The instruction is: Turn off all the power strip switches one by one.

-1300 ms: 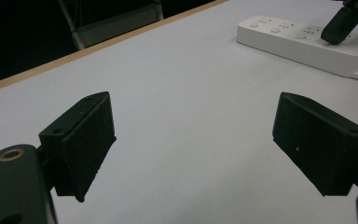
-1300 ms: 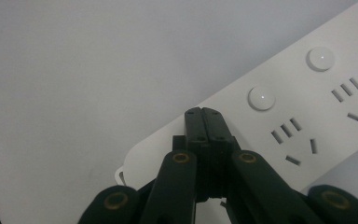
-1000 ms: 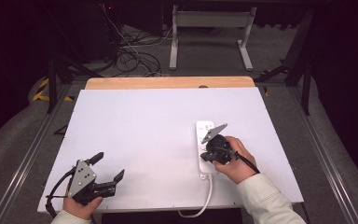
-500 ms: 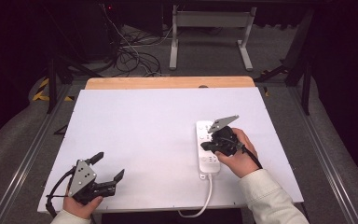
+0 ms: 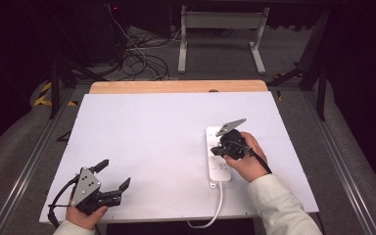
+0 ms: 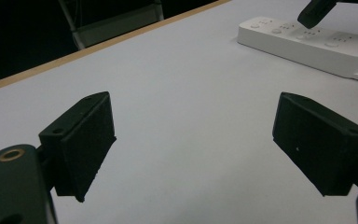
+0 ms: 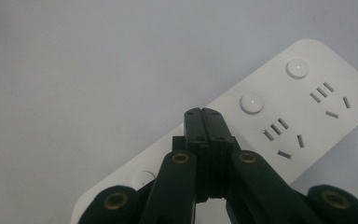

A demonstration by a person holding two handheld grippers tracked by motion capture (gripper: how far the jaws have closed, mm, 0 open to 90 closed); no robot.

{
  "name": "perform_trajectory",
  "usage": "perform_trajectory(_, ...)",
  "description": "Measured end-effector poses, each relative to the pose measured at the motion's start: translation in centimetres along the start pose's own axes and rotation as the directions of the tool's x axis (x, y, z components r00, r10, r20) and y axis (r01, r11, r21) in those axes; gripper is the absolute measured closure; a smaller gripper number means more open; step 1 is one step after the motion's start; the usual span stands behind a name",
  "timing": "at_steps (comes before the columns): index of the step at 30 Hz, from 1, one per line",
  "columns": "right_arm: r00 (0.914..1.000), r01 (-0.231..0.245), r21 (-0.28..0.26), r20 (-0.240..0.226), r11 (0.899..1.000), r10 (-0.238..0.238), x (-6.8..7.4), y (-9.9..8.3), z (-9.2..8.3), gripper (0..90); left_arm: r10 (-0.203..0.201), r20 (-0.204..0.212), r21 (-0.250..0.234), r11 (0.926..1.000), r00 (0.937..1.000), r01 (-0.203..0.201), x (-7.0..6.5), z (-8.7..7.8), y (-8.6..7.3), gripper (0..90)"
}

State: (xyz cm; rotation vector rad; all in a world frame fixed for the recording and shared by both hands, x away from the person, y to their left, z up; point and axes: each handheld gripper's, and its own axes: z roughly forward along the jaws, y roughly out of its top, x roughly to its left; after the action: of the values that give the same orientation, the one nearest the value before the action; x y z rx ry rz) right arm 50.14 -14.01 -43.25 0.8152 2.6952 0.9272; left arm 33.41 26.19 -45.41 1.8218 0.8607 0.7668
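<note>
We press a switch on the power strip [image 5: 219,159], lying right of centre on the desk [image 5: 147,137].
Our right hand-held gripper [image 7: 204,116], jaws closed and empty, should descend squarely on one round button [image 7: 252,103]; left hand-held gripper [image 6: 191,154] idles wide open.

We hold the right claw [image 5: 221,147] low over the white power strip [image 5: 217,169], which lies on the right half of the white worktop [image 5: 147,137] with its cable [image 5: 210,215] trailing off the near edge. Our left claw [image 5: 112,175] rests at the near left corner, jaws spread apart, well away from the strip.
</note>
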Motion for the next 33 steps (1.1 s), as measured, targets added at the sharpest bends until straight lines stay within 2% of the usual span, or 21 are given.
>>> perform_trajectory(6, 0.9999, -0.011, 0.007, -0.002, 1.0, 0.011, -0.2, -0.1, 0.6, 90.0, 0.002, 0.001, 0.002, 1.0, 1.0, -0.002, 0.0, 0.0, 0.0, 13.5)
perform_trajectory(12, 1.0, -0.001, 0.02, -0.002, 1.0, 0.001, -0.1, -0.2, 1.0, 90.0, 0.002, 0.001, 0.001, 1.0, 1.0, -0.002, 0.0, 0.0, 0.0, 13.5)
perform_trajectory(25, 1.0, -0.005, 0.025, 0.006, 1.0, 0.005, 0.0, -0.3, 1.2, 90.0, 0.005, -0.001, 0.002, 1.0, 1.0, -0.005, 0.0, 0.0, 0.0, 13.5)
perform_trajectory(33, 0.9999, -0.014, 0.028, -0.006, 0.999, 0.014, -0.1, -0.3, 1.2, 90.0, 0.006, -0.001, 0.002, 1.0, 1.0, -0.006, -0.1, 0.0, 0.0, 13.5)
